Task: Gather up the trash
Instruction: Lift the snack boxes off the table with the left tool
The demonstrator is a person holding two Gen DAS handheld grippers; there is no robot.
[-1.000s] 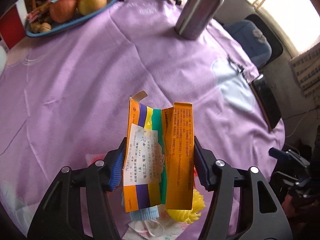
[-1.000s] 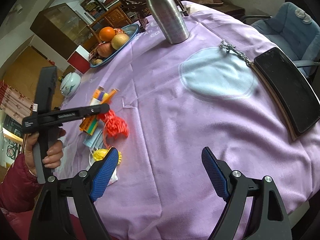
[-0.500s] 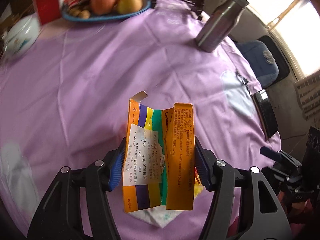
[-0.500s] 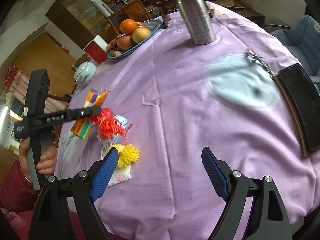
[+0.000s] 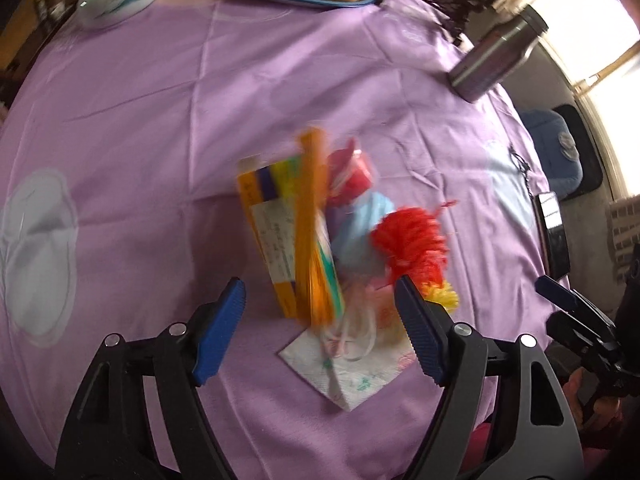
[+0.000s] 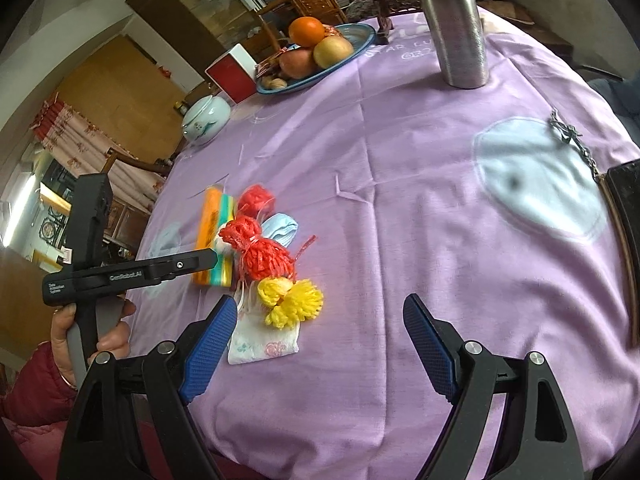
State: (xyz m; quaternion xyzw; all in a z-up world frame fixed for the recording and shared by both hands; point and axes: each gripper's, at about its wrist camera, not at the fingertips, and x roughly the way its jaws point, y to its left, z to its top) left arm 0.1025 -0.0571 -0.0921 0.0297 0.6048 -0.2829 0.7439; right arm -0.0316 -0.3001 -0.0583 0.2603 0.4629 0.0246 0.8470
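Note:
An orange, striped cardboard box (image 5: 288,236) is blurred and tips loose onto the trash pile, just ahead of my left gripper (image 5: 318,284). The left jaws are opening and their pads stand clear of the box. The pile holds red mesh (image 5: 408,240), yellow mesh (image 5: 440,294), a pale blue mask (image 5: 360,232) and a white napkin (image 5: 352,376). In the right wrist view the box (image 6: 214,232) lies left of the red mesh (image 6: 264,256), with the yellow mesh (image 6: 292,300) nearer. My right gripper (image 6: 320,304) stands open with nothing between its fingers, just short of the pile.
On the purple tablecloth (image 6: 400,200) stand a steel bottle (image 6: 460,40), a blue fruit plate (image 6: 352,46), a white lidded jar (image 6: 206,120) and a red box (image 6: 232,76). Keys (image 6: 568,136) and a dark phone case (image 6: 628,220) lie at the right edge.
My left gripper has opened and let go of the orange box, which falls onto the pile. The right gripper's view has swung so the pile sits closer to its left finger.

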